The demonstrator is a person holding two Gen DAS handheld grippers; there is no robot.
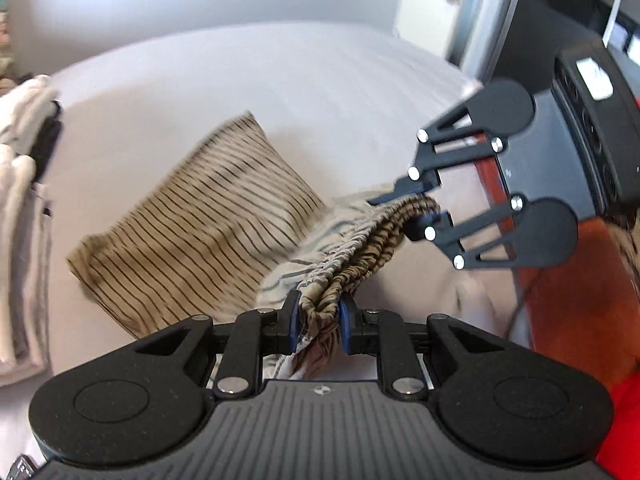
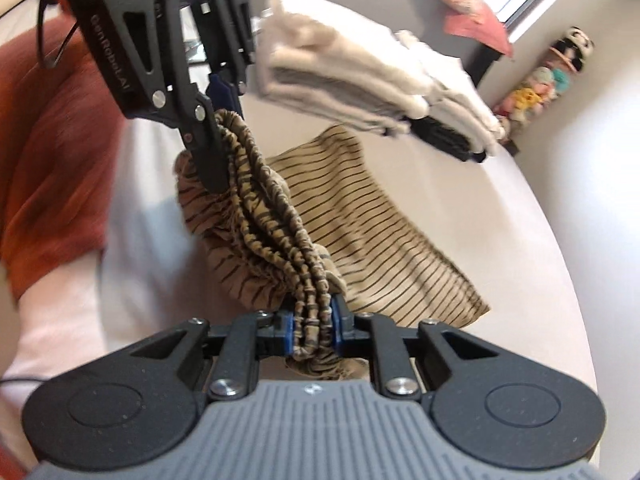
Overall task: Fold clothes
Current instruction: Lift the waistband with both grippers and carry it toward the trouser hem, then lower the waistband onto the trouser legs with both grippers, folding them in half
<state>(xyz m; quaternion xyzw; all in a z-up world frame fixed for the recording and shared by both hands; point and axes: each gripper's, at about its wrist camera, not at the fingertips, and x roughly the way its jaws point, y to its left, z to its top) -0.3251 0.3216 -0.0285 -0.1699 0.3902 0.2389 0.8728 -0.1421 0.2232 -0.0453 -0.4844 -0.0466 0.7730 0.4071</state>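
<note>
A tan garment with thin dark stripes (image 1: 200, 220) hangs over the bed, its lower part resting on the sheet. My left gripper (image 1: 318, 312) is shut on one end of its gathered elastic waistband (image 1: 360, 248). My right gripper (image 1: 404, 212) is shut on the other end, up to the right. In the right wrist view the waistband (image 2: 272, 216) runs bunched from my right gripper (image 2: 312, 316) up to my left gripper (image 2: 224, 128), and the striped garment (image 2: 360, 220) trails behind toward the right. The fabric bunched in the pads hides the waistband's ends.
A stack of folded cream clothes (image 1: 20, 200) (image 2: 360, 76) lies on the pale bed sheet (image 1: 280, 80) beyond the garment, with a black item (image 2: 440, 136) under it. An orange-red cloth (image 2: 52, 140) lies at the left. A pink cushion (image 2: 472, 12) and small toys (image 2: 552, 76) sit by the wall.
</note>
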